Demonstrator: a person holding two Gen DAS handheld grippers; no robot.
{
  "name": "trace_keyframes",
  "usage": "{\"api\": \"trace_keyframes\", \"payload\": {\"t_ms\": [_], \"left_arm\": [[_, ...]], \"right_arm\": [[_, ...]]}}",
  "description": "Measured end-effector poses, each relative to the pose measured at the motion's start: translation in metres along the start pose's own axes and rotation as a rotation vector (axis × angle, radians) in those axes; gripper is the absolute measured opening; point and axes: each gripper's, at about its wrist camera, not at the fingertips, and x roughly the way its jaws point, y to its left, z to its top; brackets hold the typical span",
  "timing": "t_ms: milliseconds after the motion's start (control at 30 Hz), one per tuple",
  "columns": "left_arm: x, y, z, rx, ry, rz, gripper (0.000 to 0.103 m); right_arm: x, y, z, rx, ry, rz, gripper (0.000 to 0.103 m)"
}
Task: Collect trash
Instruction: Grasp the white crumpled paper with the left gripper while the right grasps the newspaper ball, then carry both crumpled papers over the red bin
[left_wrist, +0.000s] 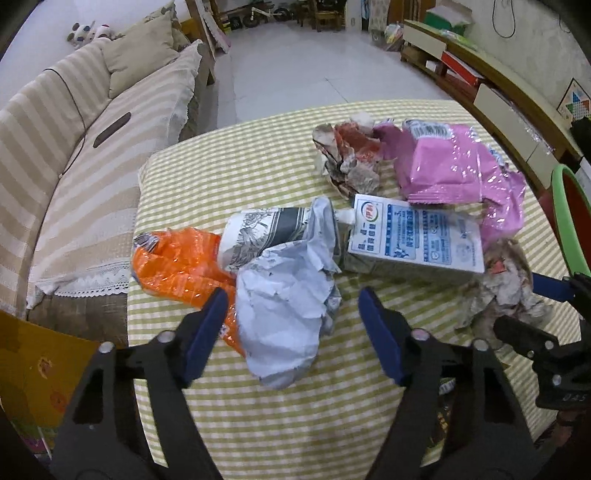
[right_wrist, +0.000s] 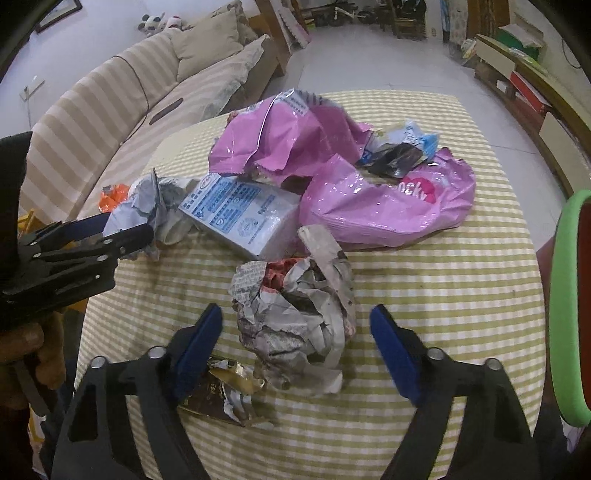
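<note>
Trash lies on a table with a green-and-white striped cloth (left_wrist: 258, 177). My left gripper (left_wrist: 293, 314) is open around a crumpled pale blue-white paper (left_wrist: 284, 317), its fingers on either side, next to an orange wrapper (left_wrist: 181, 266) and a printed paper roll (left_wrist: 266, 232). A white-and-blue carton (left_wrist: 417, 236) lies to the right. My right gripper (right_wrist: 295, 332) is open around a crumpled newspaper ball (right_wrist: 299, 317). Pink plastic bags (right_wrist: 388, 206) lie behind it. The left gripper also shows in the right wrist view (right_wrist: 122, 229).
A striped sofa (left_wrist: 74, 155) stands left of the table. A green-rimmed red bin (right_wrist: 569, 302) is at the right edge. A low cabinet (left_wrist: 498, 92) runs along the right wall. A brown foil scrap (right_wrist: 221, 391) lies by my right gripper's left finger.
</note>
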Motion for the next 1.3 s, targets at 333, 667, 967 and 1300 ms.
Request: {"api": "trace_keyframes", "payload": {"t_ms": [333,667,967,1300], "left_arm": [[-0.004,0.000,-0.001,0.002,-0.007,-0.014,0.042],[-0.047,0.003,-0.001,-0.056,-0.070,-0.055,0.042],[-0.095,-0.012,-0.004,-0.065,-0.145,-0.104,0.042],[-0.129,-0.044,0.006,-0.055,-0.193,-0.183,0.042]], "right_arm": [[-0.007,0.005,-0.002,-0.021,0.002,0.004,0.044],[-0.054,0.004,-0.004,-0.022,-0.091,-0.005,0.042],[-0.094,-0.004,-0.009,-0.005,-0.174,-0.031,0.042],[-0.134,-0.023,-0.013,0.020,-0.253,-0.048,0.042]]}}
